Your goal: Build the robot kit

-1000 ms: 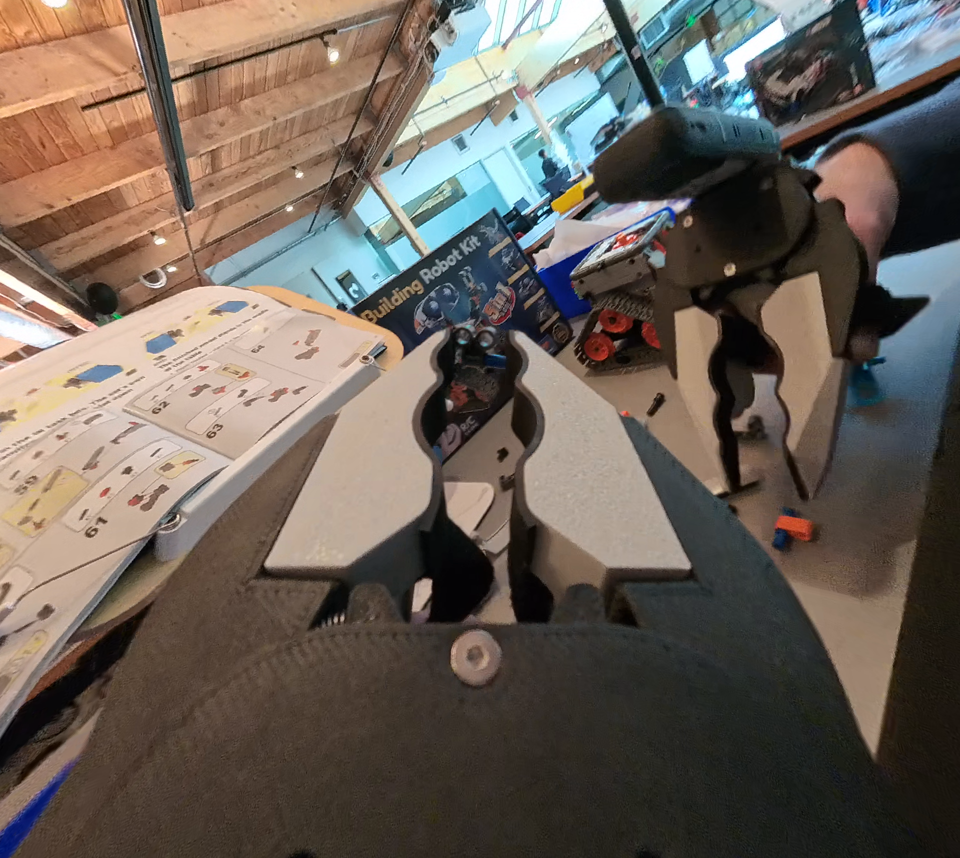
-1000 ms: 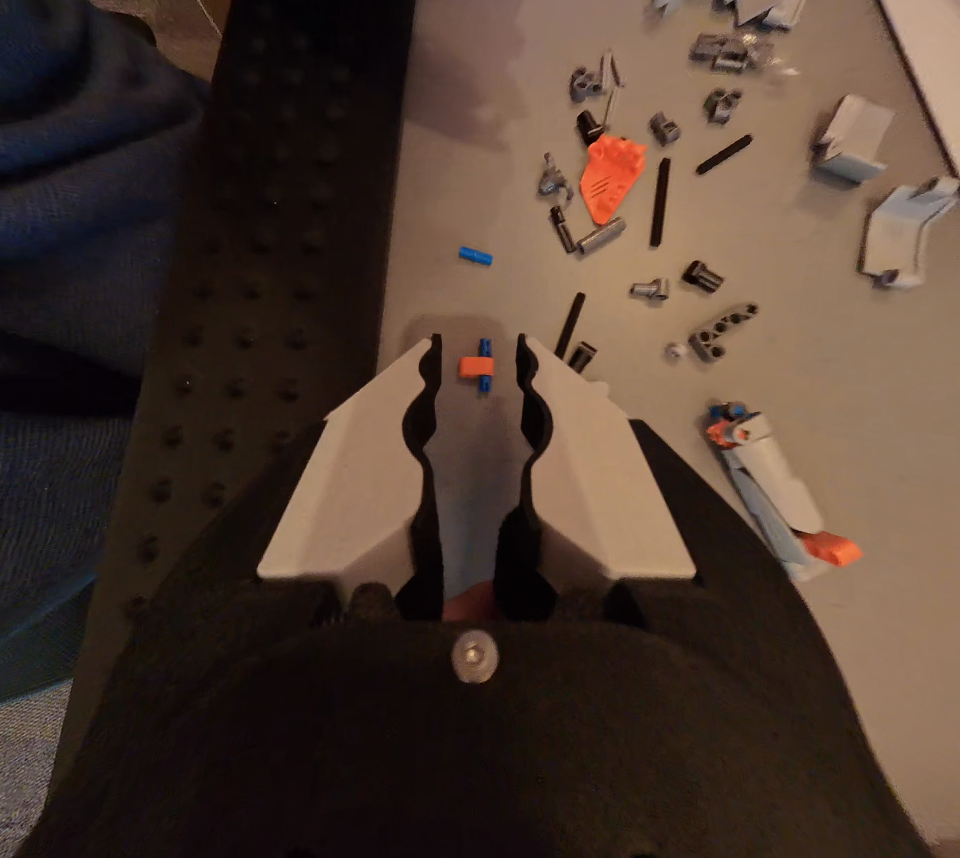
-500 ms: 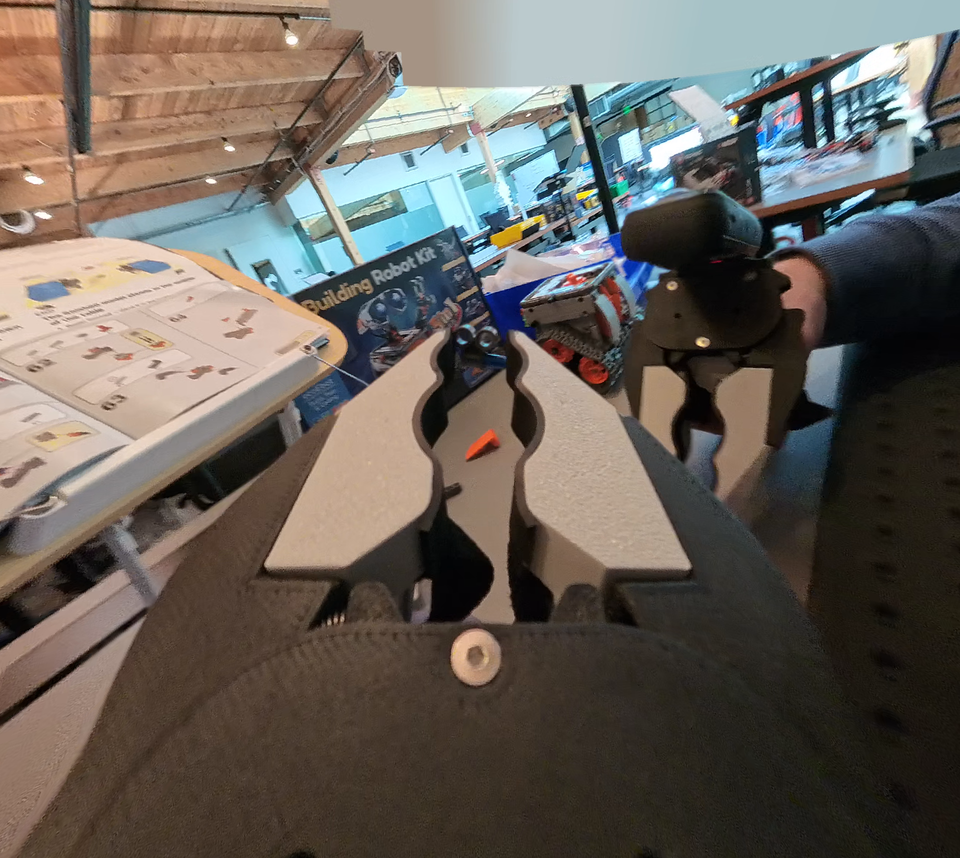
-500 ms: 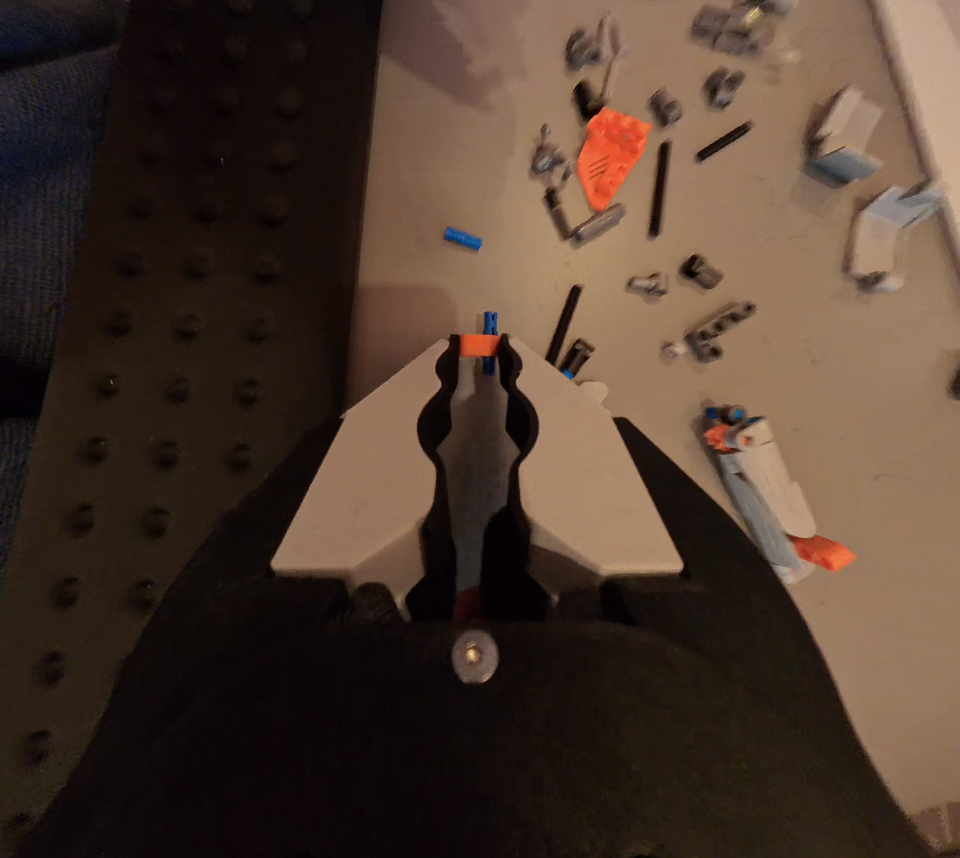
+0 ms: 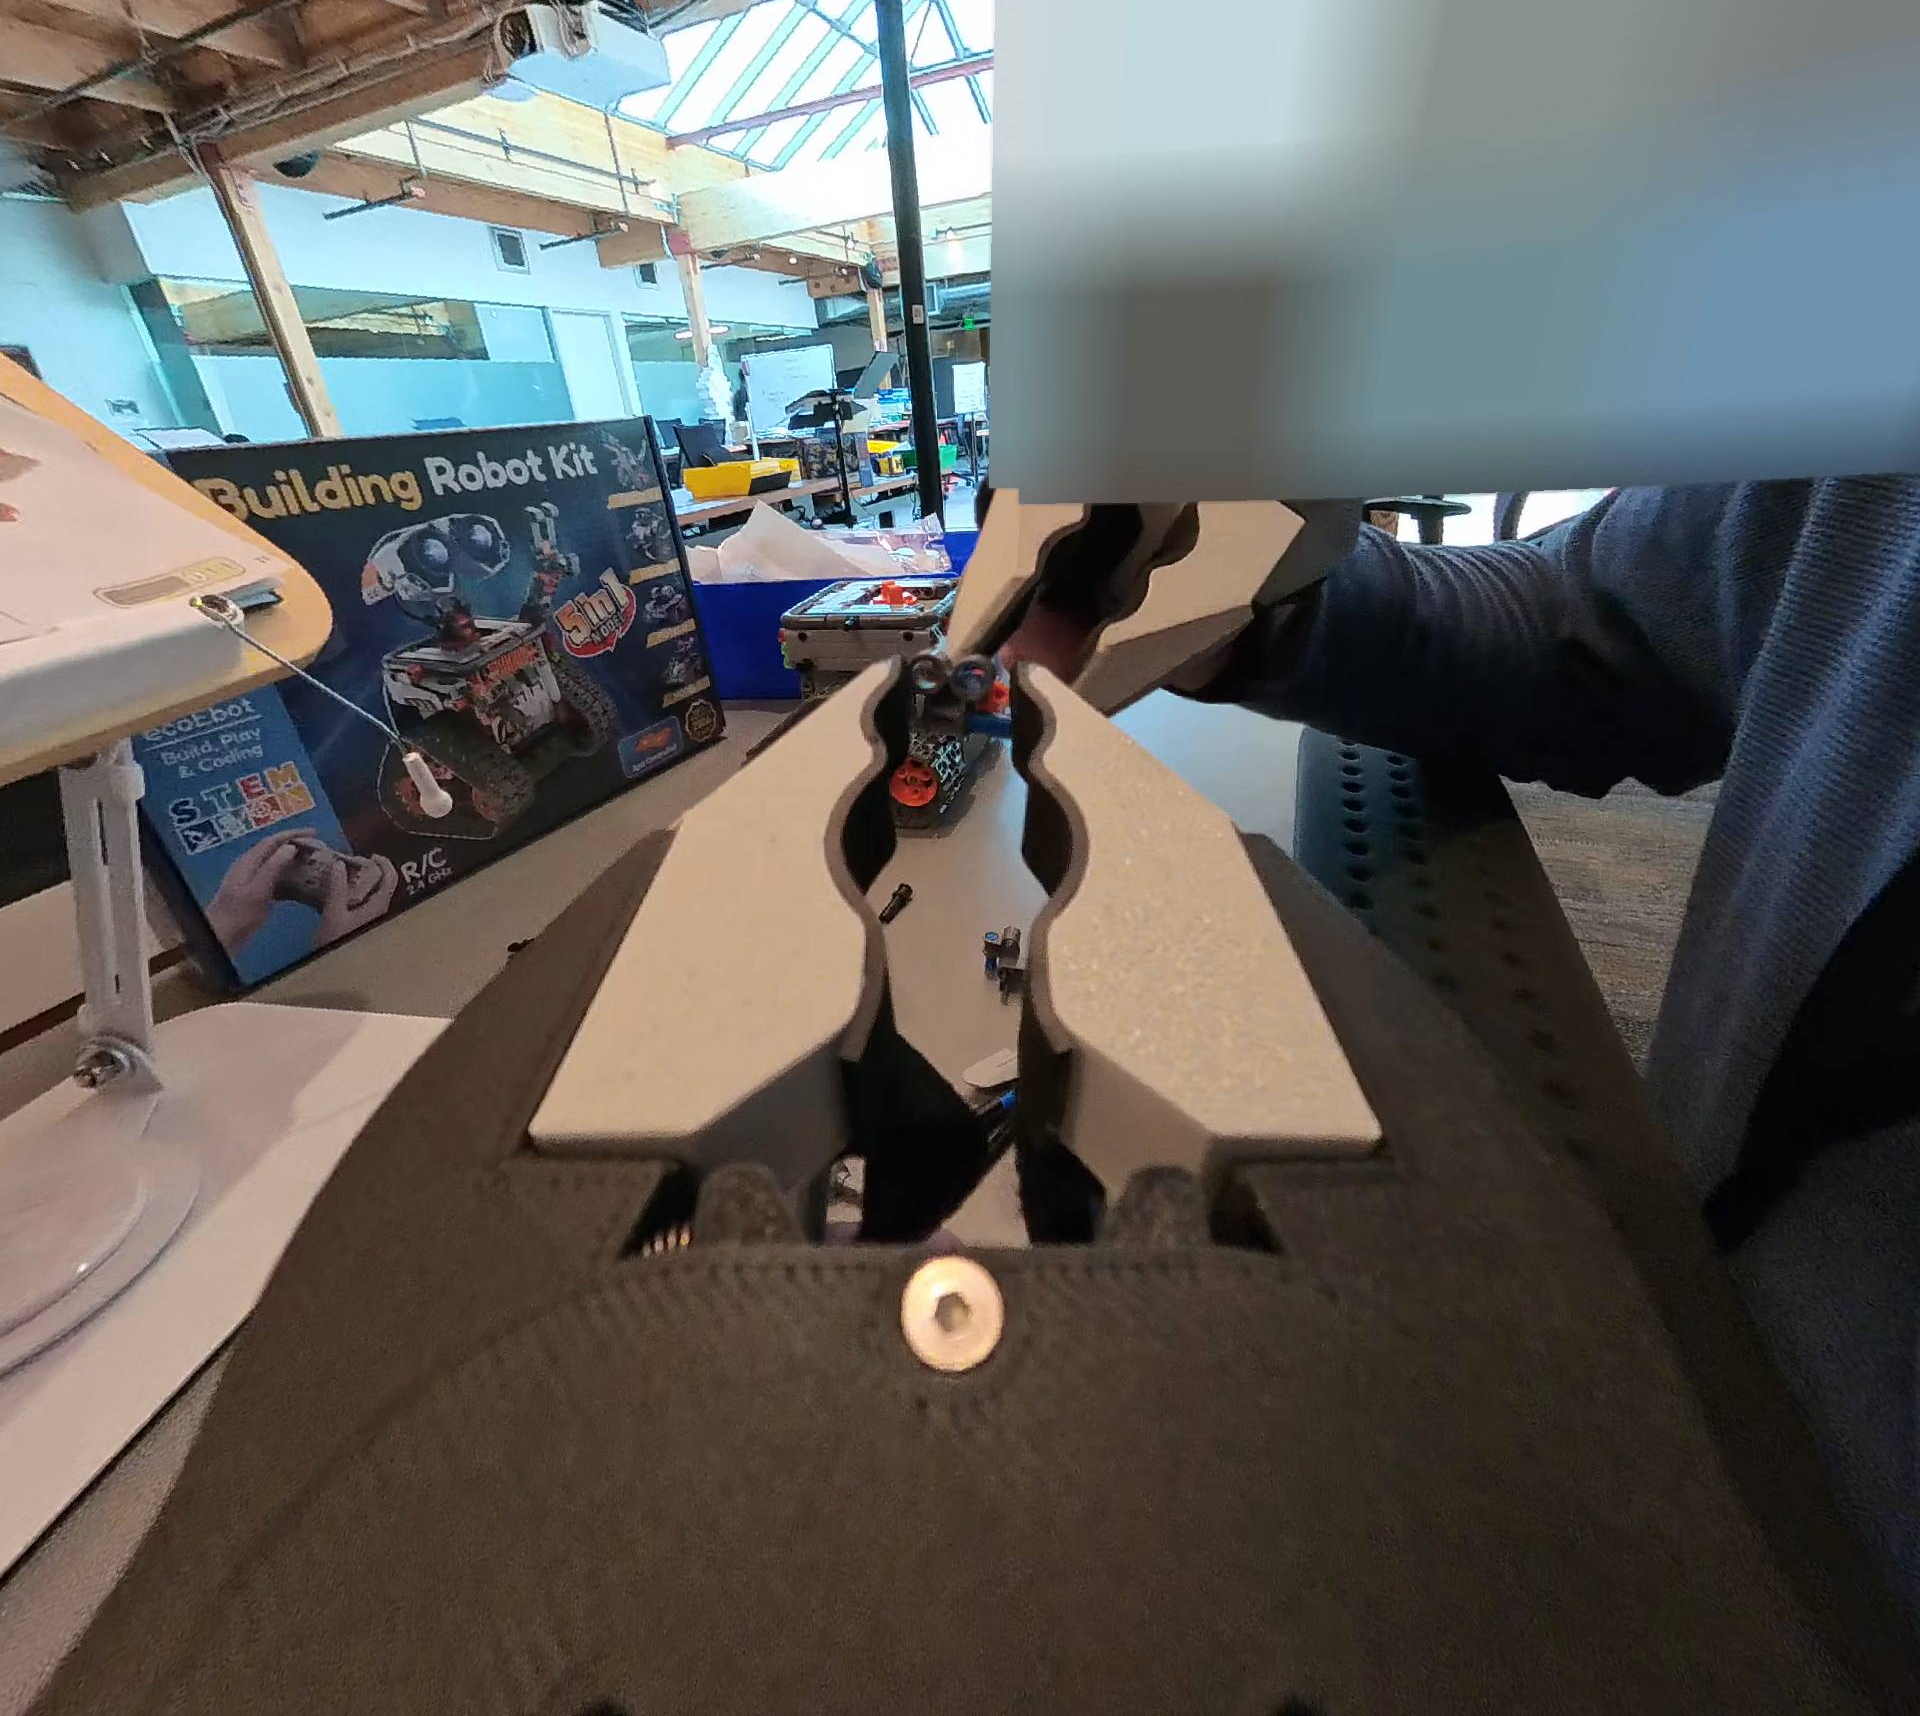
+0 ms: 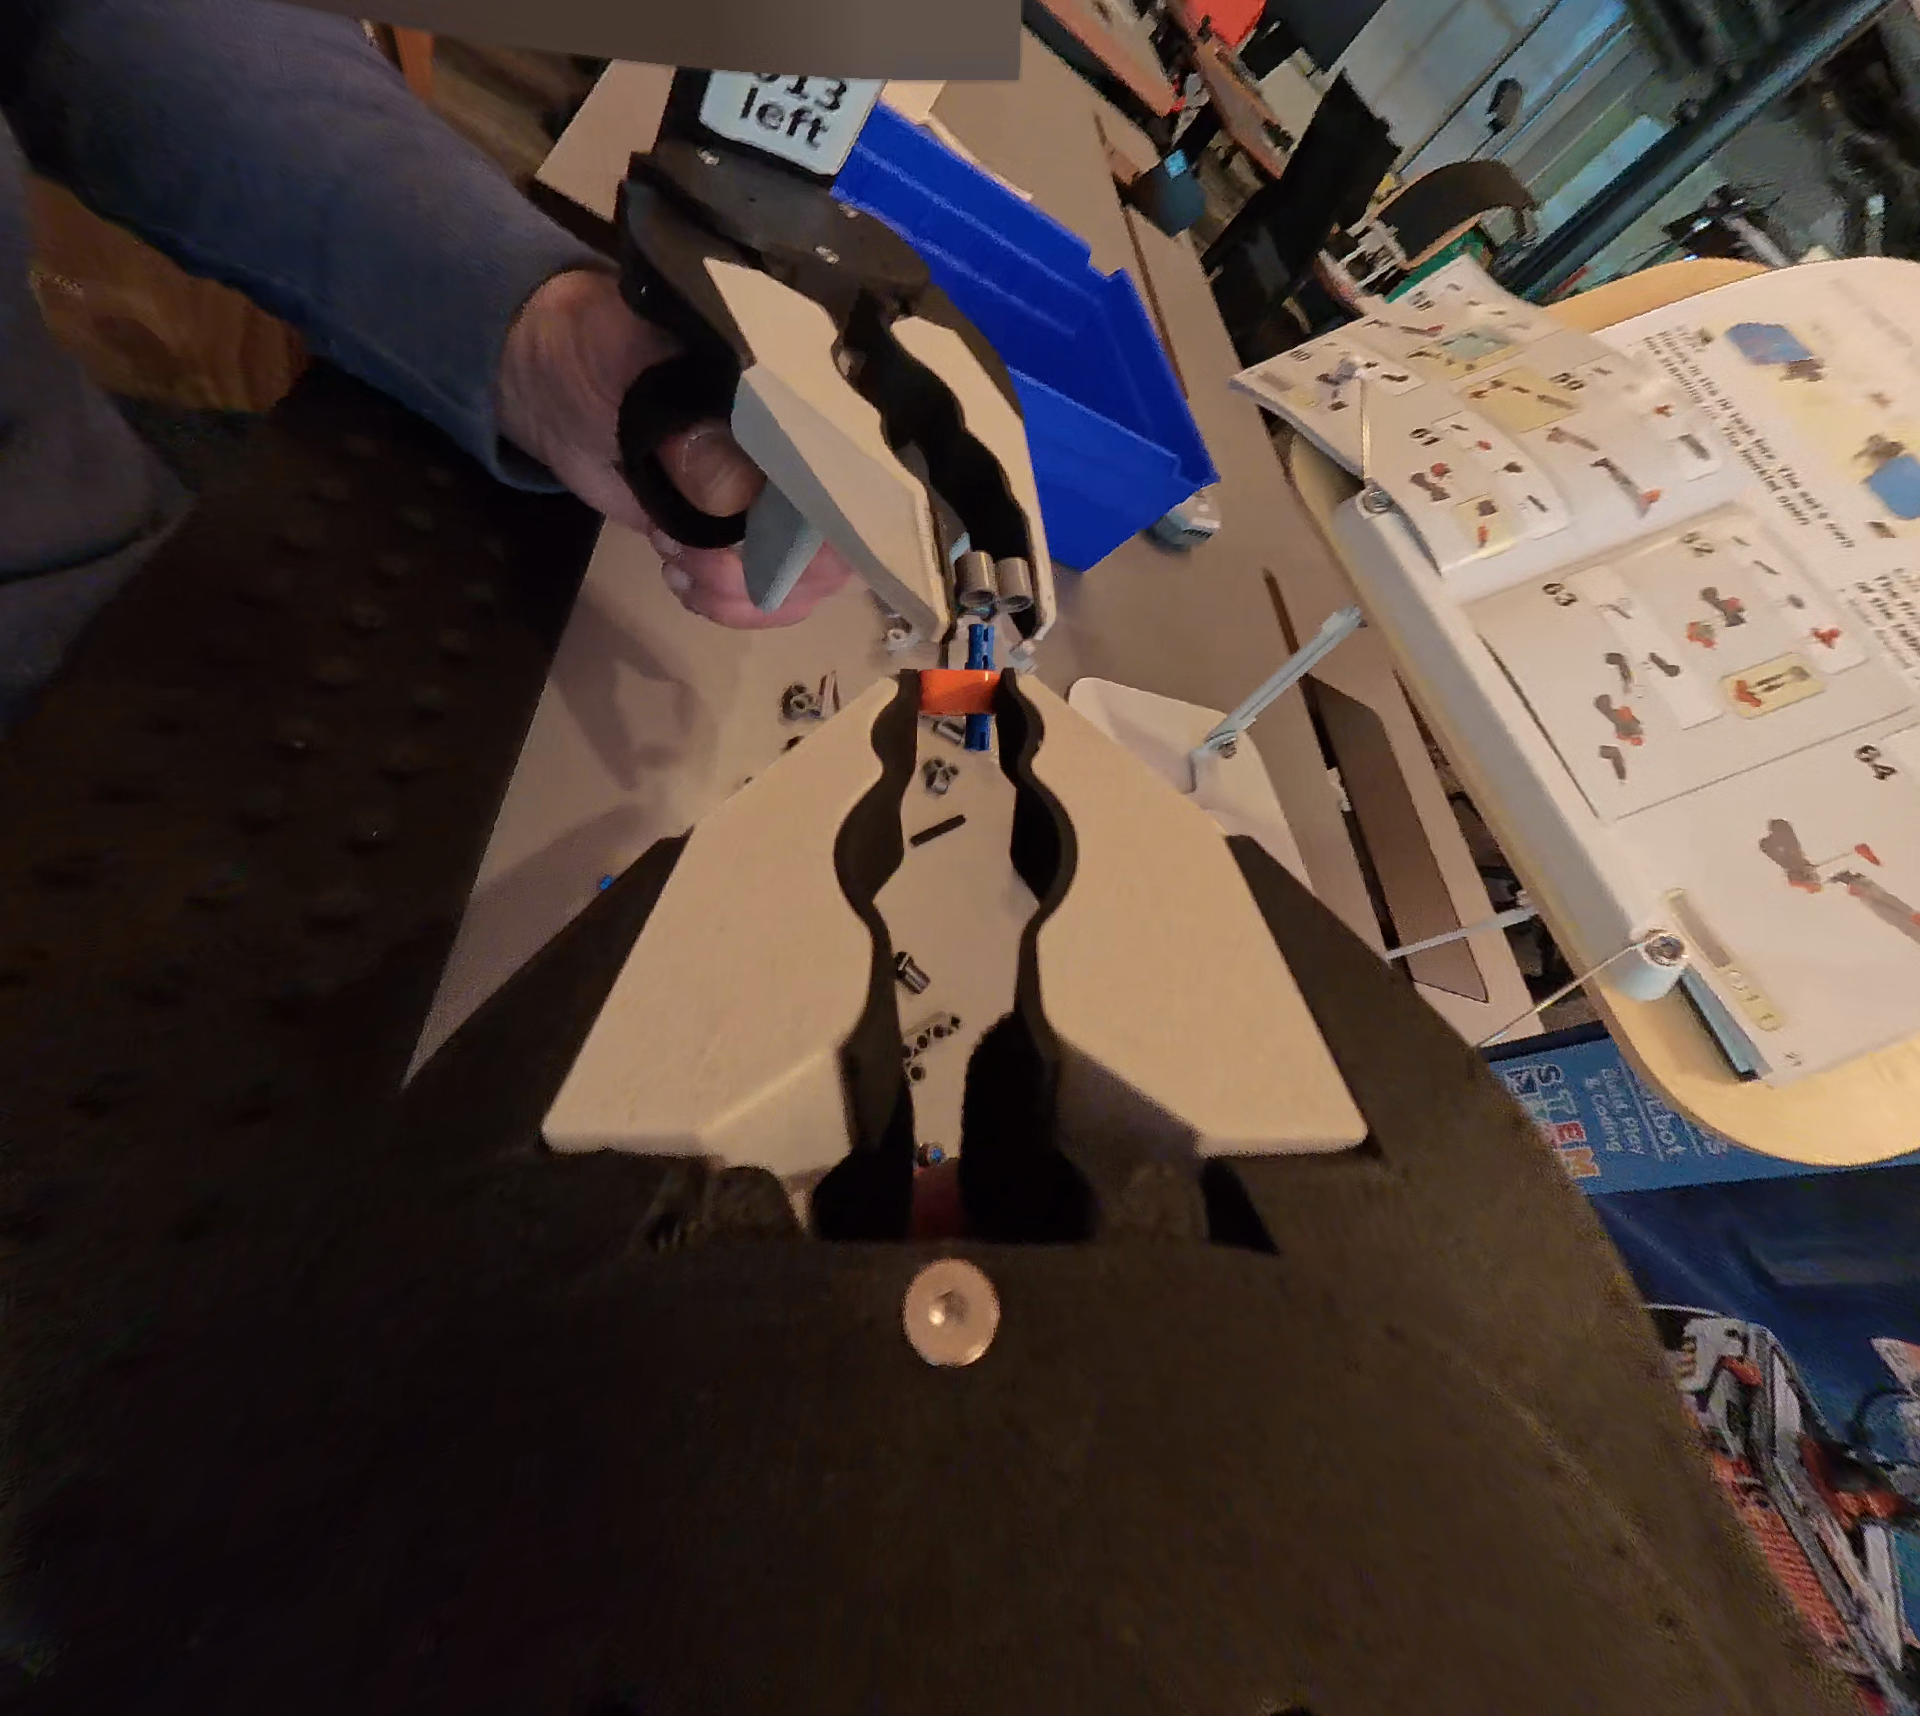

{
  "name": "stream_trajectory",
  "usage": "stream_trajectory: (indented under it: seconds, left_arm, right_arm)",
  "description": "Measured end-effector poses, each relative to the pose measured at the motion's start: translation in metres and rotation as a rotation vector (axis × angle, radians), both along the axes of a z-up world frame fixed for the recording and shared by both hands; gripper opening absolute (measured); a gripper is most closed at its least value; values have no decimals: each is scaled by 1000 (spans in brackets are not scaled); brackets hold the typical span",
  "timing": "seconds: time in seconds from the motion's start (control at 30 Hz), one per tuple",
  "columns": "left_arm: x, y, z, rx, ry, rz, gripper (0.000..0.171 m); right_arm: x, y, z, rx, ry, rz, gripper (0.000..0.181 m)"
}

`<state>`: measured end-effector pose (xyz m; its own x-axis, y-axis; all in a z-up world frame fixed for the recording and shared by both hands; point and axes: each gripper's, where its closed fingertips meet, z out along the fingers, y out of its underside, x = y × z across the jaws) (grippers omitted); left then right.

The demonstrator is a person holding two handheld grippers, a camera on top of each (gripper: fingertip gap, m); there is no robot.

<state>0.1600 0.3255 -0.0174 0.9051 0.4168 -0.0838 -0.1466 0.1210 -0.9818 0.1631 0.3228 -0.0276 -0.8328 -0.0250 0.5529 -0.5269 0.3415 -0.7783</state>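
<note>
My right gripper is shut on a small orange piece with a blue pin through it, held above the table. Facing it tip to tip, my left gripper is shut on a small grey double-barrel connector. The blue pin points up at that connector and almost touches it. In the left wrist view the left gripper pinches the same connector at its tips, and the right gripper's fingers come in from the upper right.
An open instruction booklet lies on a tilted stand to the right. A blue bin, a robot kit box and a tracked robot model stand behind. Loose small parts lie on the table. A black perforated chair is at the left. Only a small space, under 4 cm, lies between the two pairs of fingers.
My right gripper closed on the orange and blue piece on the table, lifted it and turned up to face the left gripper. The left gripper swung round towards it with its connector.
</note>
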Motion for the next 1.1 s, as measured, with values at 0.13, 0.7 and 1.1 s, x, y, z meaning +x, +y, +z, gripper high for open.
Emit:
stream_trajectory:
  seconds: [0.13,0.7,1.1]
  left_arm:
    - [4,4,-3,-63,72,-1,16]
    - [14,15,-18,-286,262,23,16]
    - [10,13,-23,-272,202,4,15]
  right_arm:
    - [3,1,1,-5,-108,51,13]
    - [11,10,-11,67,-272,186,13]
    - [7,8,-14,93,-105,98,13]
